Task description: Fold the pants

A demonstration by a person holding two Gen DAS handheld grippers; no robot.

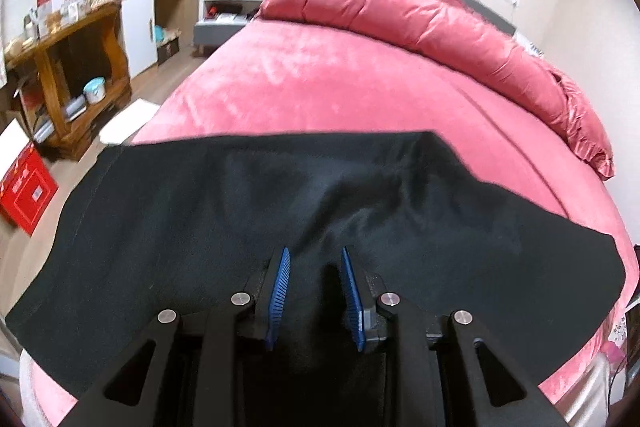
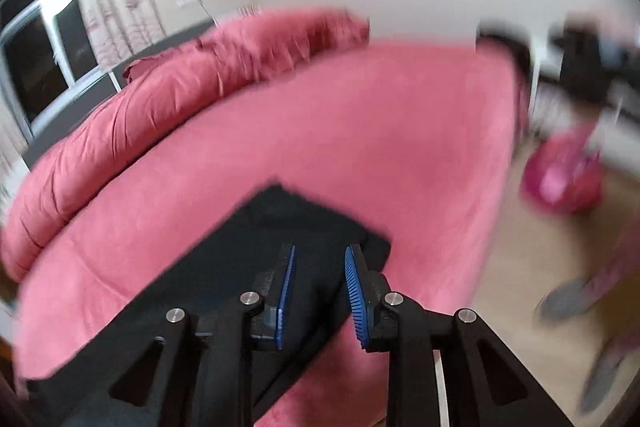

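Observation:
Black pants [image 1: 240,211] lie spread flat across the near part of a pink bed [image 1: 320,79]. My left gripper [image 1: 315,255] is open, its blue pads [image 1: 280,291] apart above the middle of the dark cloth, holding nothing. In the right wrist view the pants [image 2: 288,227] show as a long dark strip ending in a square edge on the bed [image 2: 360,131]. My right gripper [image 2: 320,253] is open just above that end of the cloth, holding nothing. The right view is blurred by motion.
A rolled pink duvet [image 1: 440,27] lies along the bed's far side. A wooden shelf unit [image 1: 76,79] and a red box [image 1: 28,187] stand on the floor at left. A pink bag [image 2: 564,179] sits on the floor right of the bed.

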